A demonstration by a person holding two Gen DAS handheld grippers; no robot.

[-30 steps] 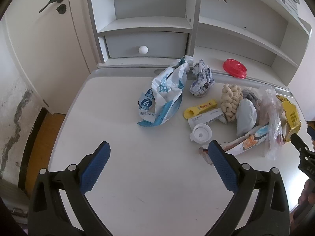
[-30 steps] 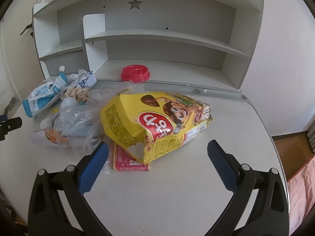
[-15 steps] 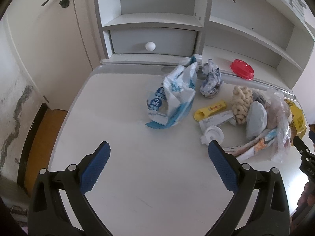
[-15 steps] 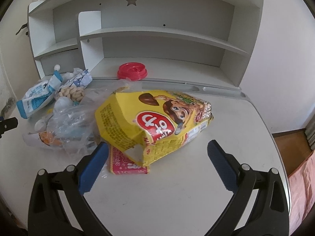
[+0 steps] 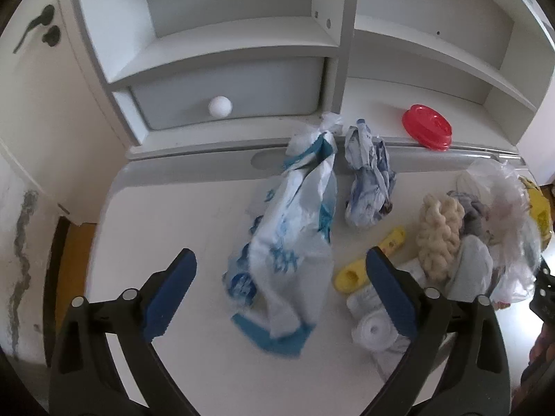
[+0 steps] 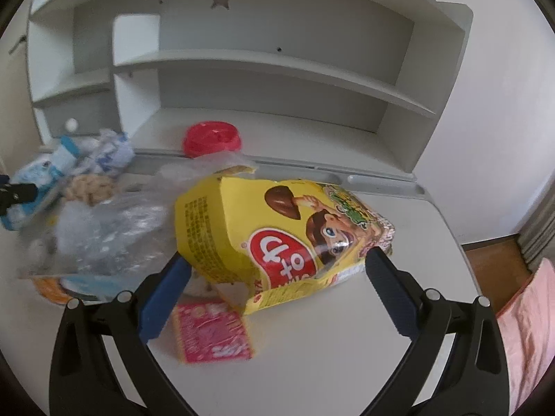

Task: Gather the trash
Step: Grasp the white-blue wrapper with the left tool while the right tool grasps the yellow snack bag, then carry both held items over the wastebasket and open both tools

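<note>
My left gripper [image 5: 281,289] is open, its jaws astride the near end of a crumpled white-and-blue plastic bag [image 5: 295,242] on the white desk [image 5: 166,208]. A crumpled blue-white wrapper [image 5: 369,187], a yellow opener [image 5: 367,265], a white cap [image 5: 373,329], a cream knitted piece [image 5: 438,232] and a clear plastic bag [image 5: 503,225] lie to its right. My right gripper [image 6: 277,286] is open around the near edge of a torn yellow snack box [image 6: 288,228]. A pink packet [image 6: 211,329] lies just under it.
A white shelf unit [image 5: 242,45] with a knobbed drawer [image 5: 229,97] stands at the desk's back. A red lid [image 5: 426,126] sits on its ledge, also in the right wrist view [image 6: 211,138]. A door [image 5: 34,69] is at left; the desk's right edge [image 6: 464,260] drops to the floor.
Both grippers have moved forward. The white-and-blue bag now lies between the left jaws, and the yellow box between the right jaws. Both stayed open.
</note>
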